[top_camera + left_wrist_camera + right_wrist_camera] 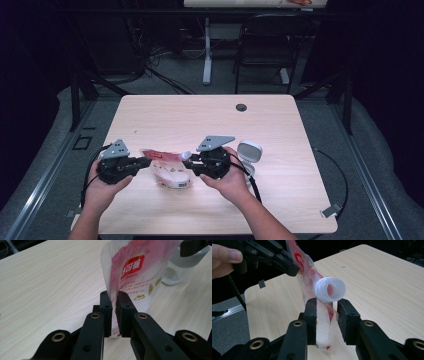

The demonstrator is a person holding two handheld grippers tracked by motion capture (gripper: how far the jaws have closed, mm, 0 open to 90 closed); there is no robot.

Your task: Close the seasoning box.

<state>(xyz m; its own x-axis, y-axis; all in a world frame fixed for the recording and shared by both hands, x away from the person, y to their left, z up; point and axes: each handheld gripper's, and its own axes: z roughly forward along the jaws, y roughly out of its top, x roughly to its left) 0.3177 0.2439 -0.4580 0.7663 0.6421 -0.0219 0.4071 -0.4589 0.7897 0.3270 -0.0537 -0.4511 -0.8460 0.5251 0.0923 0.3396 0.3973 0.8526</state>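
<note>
Left fingers (pixel 107 312): closing flat on the edge of the pouch (pixel 135 272), pinching its clear film between both pads; the left gripper (pixel 131 165) is sitting at the pouch's left end in the high view

Right fingers (pixel 345 317): standing part-way apart around the pouch's spout end, the left pad touching the film and the right pad just beside it (whether that side is pressing, I cannot tell); the right gripper (pixel 197 162) is sitting at the pouch's right end

Spout (pixel 329 289): a white open neck, pointing toward the right gripper's camera, rising just above the right fingers

Pouch: clear film with red print and a red label, stretching between the two grippers and hanging over the front middle of the bench (pixel 200 115); pale contents are sagging in its lower part (pixel 172 176)

Hands: the left hand (pixel 102 192) and right hand (pixel 231 182) are gripping the two tools from below

White object (pixel 249 152): a rounded white and grey piece resting on the bench just right of the right gripper, apart from the pouch

Bench: light wood, carrying a dark round hole (pixel 241 107) near its far edge
</note>
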